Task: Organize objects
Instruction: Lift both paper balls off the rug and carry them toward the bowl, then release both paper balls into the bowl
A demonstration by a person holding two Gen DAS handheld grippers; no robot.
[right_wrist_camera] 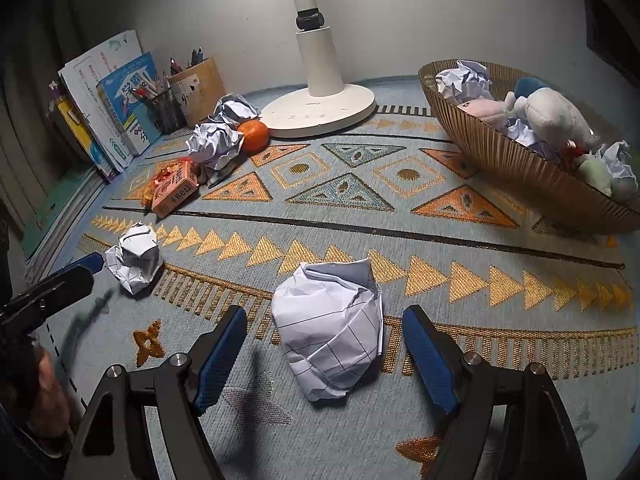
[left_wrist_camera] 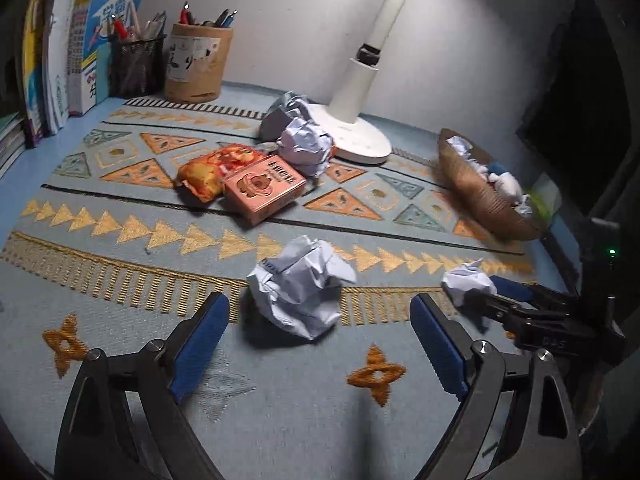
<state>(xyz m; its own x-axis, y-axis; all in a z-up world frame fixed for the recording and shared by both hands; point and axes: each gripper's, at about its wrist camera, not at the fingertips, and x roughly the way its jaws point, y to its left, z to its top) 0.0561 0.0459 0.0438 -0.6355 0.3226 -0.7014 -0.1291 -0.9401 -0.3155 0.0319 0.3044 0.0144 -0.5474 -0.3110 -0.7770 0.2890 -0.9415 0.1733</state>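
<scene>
A crumpled paper ball (left_wrist_camera: 302, 286) lies on the patterned mat just ahead of my open left gripper (left_wrist_camera: 320, 316), partly between its fingertips. A second crumpled ball (right_wrist_camera: 330, 326) lies between the blue pads of my open right gripper (right_wrist_camera: 324, 330); it also shows in the left wrist view (left_wrist_camera: 468, 280). The first ball shows in the right wrist view (right_wrist_camera: 136, 256) next to the left gripper's fingers (right_wrist_camera: 86, 262). A brown ribbed basket (right_wrist_camera: 500, 152) at the right holds paper balls and plush toys.
A white lamp base (right_wrist_camera: 320, 110) stands at the back. Two more paper balls (right_wrist_camera: 216, 142), an orange (right_wrist_camera: 254, 134), a pink box (left_wrist_camera: 262, 188) and a snack bag (left_wrist_camera: 208, 172) lie mid-mat. Books (left_wrist_camera: 80, 52) and pen holders (left_wrist_camera: 198, 62) stand at the back left.
</scene>
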